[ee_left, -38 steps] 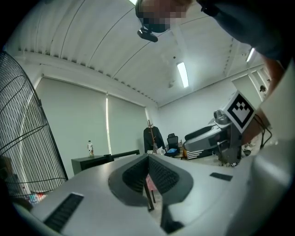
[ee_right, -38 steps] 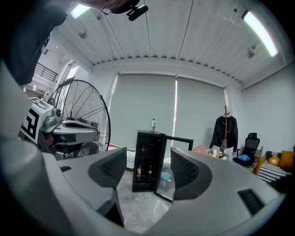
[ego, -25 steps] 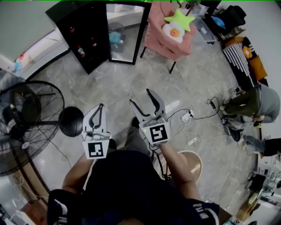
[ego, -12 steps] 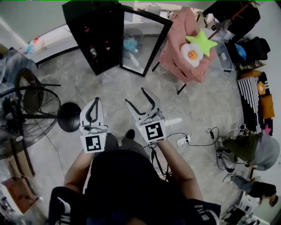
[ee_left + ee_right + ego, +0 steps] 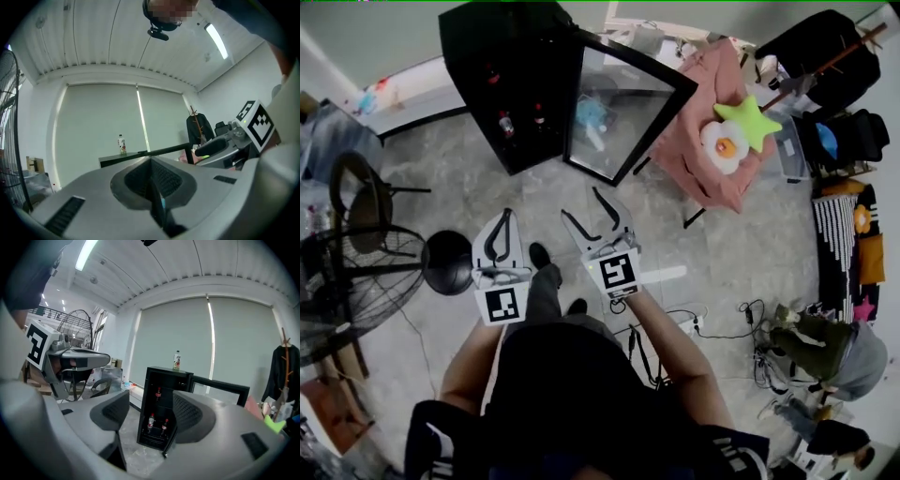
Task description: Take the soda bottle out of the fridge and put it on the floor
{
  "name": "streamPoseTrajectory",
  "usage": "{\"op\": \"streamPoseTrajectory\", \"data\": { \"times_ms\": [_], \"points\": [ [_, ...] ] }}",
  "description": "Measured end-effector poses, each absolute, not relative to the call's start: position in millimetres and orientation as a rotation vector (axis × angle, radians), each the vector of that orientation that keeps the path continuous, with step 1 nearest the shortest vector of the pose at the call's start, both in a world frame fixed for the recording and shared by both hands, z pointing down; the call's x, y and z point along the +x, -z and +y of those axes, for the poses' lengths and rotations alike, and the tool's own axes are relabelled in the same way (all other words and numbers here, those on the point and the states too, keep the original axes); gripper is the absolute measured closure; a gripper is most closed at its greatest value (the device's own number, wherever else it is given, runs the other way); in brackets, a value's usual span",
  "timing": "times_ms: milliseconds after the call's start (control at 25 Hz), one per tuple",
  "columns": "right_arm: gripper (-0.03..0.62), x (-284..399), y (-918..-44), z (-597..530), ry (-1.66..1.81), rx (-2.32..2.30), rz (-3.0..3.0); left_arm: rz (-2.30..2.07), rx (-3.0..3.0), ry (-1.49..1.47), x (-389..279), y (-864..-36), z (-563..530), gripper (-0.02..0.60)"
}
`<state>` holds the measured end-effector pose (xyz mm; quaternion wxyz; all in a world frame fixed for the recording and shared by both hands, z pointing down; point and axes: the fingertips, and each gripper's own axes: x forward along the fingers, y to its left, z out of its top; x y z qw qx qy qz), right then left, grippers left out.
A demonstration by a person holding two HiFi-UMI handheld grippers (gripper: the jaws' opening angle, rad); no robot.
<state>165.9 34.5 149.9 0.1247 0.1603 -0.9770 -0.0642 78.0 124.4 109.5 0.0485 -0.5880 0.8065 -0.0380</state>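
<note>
The black fridge (image 5: 502, 56) stands ahead with its glass door (image 5: 623, 112) swung open. In the right gripper view the fridge (image 5: 164, 376) holds three red-labelled soda bottles: one on an upper shelf (image 5: 158, 393) and two lower down (image 5: 151, 422) (image 5: 164, 426). Another bottle (image 5: 177, 360) stands on the fridge top, also visible as a small bottle (image 5: 122, 144) in the left gripper view. My right gripper (image 5: 581, 206) is open and empty, well short of the fridge; the bottles show through the gap of this right gripper (image 5: 150, 416). My left gripper (image 5: 505, 217) is shut on nothing, its tips meeting on the left gripper (image 5: 150, 160).
A standing fan (image 5: 356, 272) and a dark chair (image 5: 361, 178) are on the left. A pink chair (image 5: 698, 164) with star and egg cushions stands right of the door. Cables and a power strip (image 5: 689, 323) lie on the floor; a person (image 5: 834, 352) crouches at the lower right.
The fridge has grown larger and nearer in the head view as the person and both grippers moved toward it. The jaws look unchanged: right open, left shut.
</note>
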Motion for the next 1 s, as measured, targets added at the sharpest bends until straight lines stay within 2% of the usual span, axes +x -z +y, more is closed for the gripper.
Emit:
{"op": "streamPoseTrajectory", "data": {
  "times_ms": [560,760,1000],
  "points": [
    [0.301,-53.6,-272.3,-105.4,0.098,0.38,-2.763,2.593,-1.737,0.155,-106.2,-176.3,2.3,0.558],
    [0.303,-96.4,-341.0,-159.1,0.063,0.351,-2.738,2.644,-1.672,0.166,-138.4,-207.1,-35.6,0.558],
    [0.303,-143.9,-457.3,-211.7,0.065,0.327,-2.713,2.709,-1.562,0.202,-168.8,-281.5,-62.1,0.558]
  ]
}}
